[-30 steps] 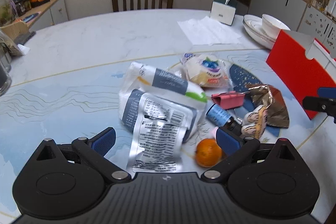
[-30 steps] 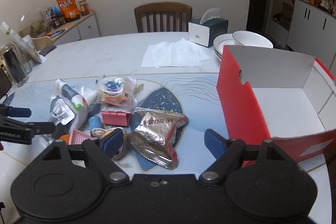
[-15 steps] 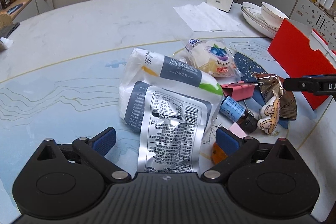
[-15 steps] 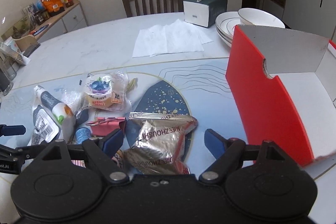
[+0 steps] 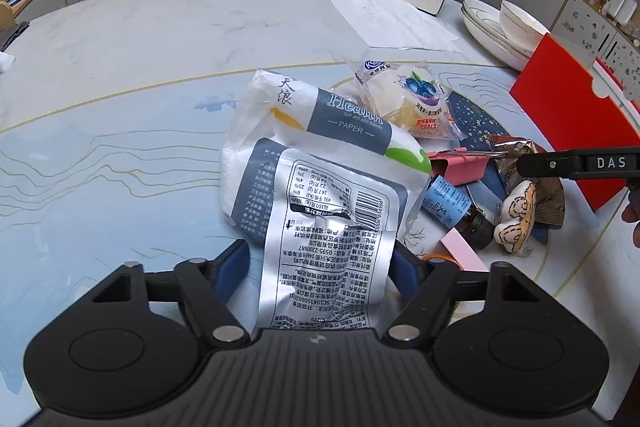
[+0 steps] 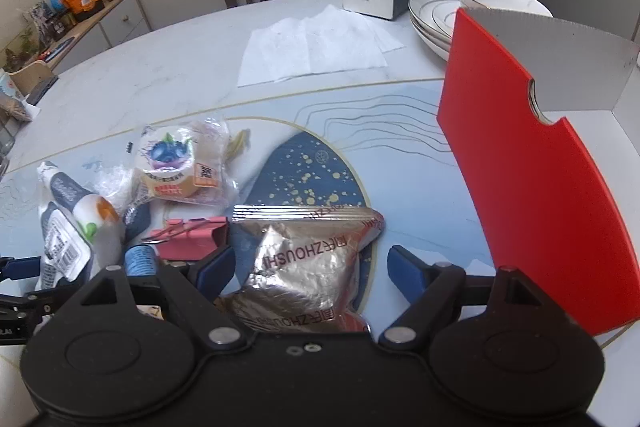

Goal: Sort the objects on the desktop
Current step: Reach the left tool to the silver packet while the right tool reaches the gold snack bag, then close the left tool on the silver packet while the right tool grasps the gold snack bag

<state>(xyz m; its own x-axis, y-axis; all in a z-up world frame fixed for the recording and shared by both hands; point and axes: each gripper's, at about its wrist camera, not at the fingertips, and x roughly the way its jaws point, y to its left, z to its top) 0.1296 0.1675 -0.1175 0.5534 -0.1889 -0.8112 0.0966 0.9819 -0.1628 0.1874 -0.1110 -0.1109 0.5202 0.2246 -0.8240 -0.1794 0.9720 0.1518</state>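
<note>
Your left gripper has just been closing, its pads now against the silver packet lying on the tissue pack. Your right gripper stands open astride the gold snack bag, clear of it. Farther right stands the red box.

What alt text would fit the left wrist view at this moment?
The left gripper has just been closing around a silver snack packet lying on a tissue pack on the table; whether the pads press it is unclear. Right of it: a pink binder clip, a red box.
</note>
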